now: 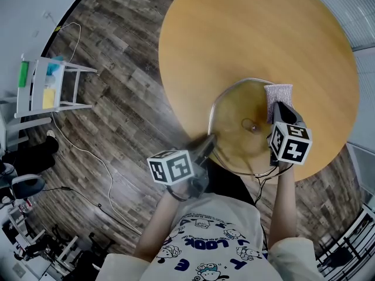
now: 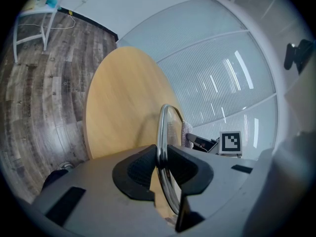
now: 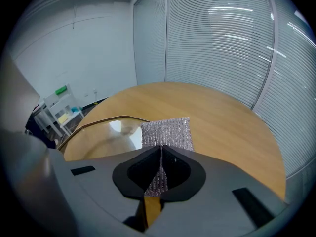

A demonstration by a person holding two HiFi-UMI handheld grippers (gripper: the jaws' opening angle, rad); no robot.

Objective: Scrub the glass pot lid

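A glass pot lid (image 1: pixel 243 124) with a metal rim is held over the near edge of the round wooden table (image 1: pixel 246 34). My left gripper (image 1: pixel 206 146) is shut on the lid's rim (image 2: pixel 162 132), seen edge-on between the black pads in the left gripper view. My right gripper (image 1: pixel 280 113) is shut on a silvery scrubbing cloth (image 1: pixel 278 93), which lies against the lid's far right edge. In the right gripper view the cloth (image 3: pixel 167 135) sticks out past the jaws beside the lid (image 3: pixel 106 132). The lid's knob (image 1: pixel 253 127) shows through the glass.
A white shelf rack (image 1: pixel 44 86) with green, yellow and blue items stands on the dark wood floor at the left, with a white cable (image 1: pixel 88 151) trailing across the floor. Window blinds (image 3: pixel 222 38) run behind the table. The person's printed shirt (image 1: pixel 211 250) fills the bottom.
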